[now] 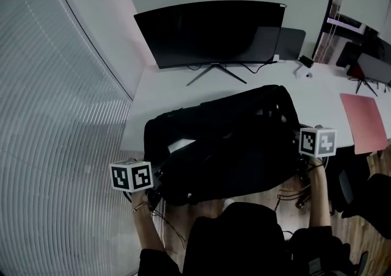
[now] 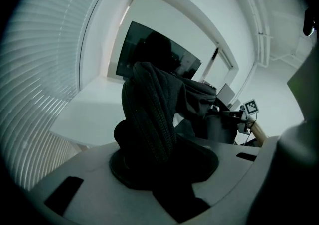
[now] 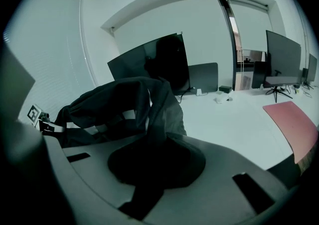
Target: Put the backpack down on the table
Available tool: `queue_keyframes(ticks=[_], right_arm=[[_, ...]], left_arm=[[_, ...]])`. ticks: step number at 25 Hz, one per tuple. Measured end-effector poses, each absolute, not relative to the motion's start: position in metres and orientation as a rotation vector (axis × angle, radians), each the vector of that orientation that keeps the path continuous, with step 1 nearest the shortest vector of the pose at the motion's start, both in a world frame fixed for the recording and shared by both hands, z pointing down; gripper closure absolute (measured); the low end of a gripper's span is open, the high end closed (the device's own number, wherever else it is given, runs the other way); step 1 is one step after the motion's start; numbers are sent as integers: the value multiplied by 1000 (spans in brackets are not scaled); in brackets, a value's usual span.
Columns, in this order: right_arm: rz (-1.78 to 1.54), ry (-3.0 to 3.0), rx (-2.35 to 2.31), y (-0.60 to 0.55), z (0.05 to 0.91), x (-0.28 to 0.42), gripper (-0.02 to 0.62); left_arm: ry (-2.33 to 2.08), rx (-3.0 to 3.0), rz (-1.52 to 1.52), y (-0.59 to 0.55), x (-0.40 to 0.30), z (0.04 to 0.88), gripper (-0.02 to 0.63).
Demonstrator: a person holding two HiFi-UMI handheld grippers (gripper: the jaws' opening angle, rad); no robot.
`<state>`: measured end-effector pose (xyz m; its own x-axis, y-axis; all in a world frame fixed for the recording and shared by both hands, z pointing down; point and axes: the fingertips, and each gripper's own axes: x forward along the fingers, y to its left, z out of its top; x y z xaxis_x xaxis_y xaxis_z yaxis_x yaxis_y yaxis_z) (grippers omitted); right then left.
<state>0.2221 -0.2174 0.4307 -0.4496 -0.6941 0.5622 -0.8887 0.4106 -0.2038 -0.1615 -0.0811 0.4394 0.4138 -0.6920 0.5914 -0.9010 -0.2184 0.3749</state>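
Currently my left gripper [image 2: 153,163] is clamped on the backpack [image 1: 229,146]. My right gripper [image 3: 155,162] grips it too, at the table [image 1: 165,88] edge.

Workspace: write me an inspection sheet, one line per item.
Surface: white table.
Job's things: black backpack, held over the table's near edge; whether it rests there cannot be told.
Clutter: curved monitor at the back, pink sheet at the right.
Grippers: left gripper shut on a ribbed strap of the backpack; right gripper shut on its fabric.
Cables: a cable lies by the curved monitor's stand; thin wires hang near the right gripper.
Surroundings: window blinds at the left, wooden floor, second monitor further off.
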Motion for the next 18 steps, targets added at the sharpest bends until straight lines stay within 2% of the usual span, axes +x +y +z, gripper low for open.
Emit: queue_keyframes(ticks=[18], right_arm=[[699,-2239,1285,-290,378,162,555]], left_arm=[[-1262,2005,405,-131,-210,384,483]])
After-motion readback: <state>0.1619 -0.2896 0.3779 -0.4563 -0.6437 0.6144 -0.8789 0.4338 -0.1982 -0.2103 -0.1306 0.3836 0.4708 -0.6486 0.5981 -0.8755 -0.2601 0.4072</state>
